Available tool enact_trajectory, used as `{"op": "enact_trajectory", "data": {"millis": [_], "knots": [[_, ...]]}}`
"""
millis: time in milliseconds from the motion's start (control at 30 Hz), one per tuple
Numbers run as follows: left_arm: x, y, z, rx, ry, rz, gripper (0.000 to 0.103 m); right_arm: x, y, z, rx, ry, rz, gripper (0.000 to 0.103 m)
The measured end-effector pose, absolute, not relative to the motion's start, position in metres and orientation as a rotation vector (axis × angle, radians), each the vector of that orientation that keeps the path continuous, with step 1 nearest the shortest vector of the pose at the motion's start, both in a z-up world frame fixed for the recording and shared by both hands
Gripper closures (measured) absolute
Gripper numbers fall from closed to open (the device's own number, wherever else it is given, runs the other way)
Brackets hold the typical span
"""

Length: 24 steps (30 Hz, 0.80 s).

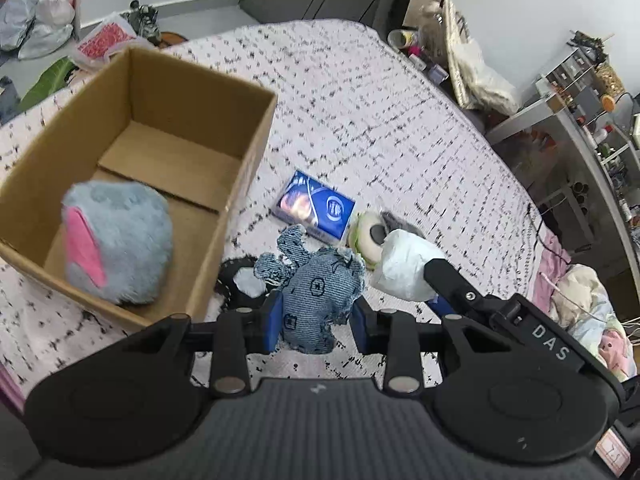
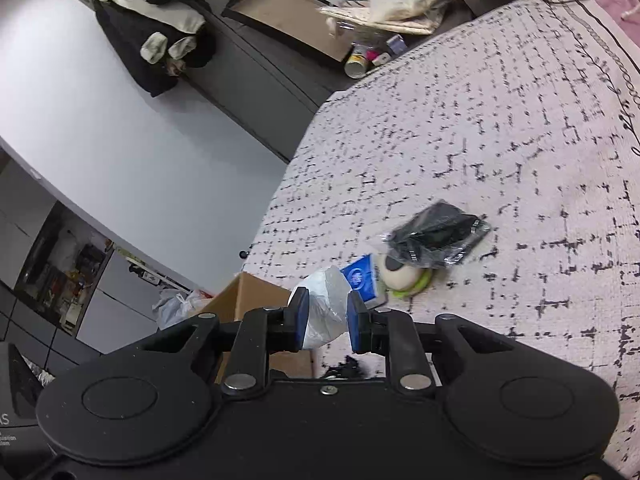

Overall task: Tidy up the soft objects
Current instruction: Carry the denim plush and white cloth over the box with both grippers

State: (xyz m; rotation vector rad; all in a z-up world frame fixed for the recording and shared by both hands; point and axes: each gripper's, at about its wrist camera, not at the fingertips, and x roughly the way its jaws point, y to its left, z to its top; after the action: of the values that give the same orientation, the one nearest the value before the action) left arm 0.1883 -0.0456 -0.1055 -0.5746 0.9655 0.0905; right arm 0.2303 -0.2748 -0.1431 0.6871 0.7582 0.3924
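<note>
My left gripper (image 1: 316,320) is shut on a blue denim soft toy (image 1: 316,292) and holds it above the bed, just right of an open cardboard box (image 1: 248,148). A grey and pink plush (image 1: 116,240) lies inside the box. My right gripper (image 2: 326,320) is shut on a white crumpled soft bundle (image 2: 326,308); the bundle also shows in the left wrist view (image 1: 404,264), right of the denim toy. A cream and green round plush (image 2: 402,276) lies on the bed ahead, also in the left wrist view (image 1: 368,236).
A blue packet (image 1: 316,208) lies on the patterned bedspread (image 1: 380,120). A black item in clear plastic (image 2: 438,236) lies beside the round plush. A black ring-shaped object (image 1: 240,280) sits by the box. Shelves and clutter stand right of the bed; bags lie on the floor.
</note>
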Motion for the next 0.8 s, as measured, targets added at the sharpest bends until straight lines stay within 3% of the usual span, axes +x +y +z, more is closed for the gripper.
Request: {"op": "enact_trajectory", "data": {"millis": [800], "knots": [[0.171, 0.028, -0.061, -0.507, 0.832, 0.129, 0.069, 0.21, -0.211, -0.094, 0.561, 0.682, 0.463, 0.083]]}}
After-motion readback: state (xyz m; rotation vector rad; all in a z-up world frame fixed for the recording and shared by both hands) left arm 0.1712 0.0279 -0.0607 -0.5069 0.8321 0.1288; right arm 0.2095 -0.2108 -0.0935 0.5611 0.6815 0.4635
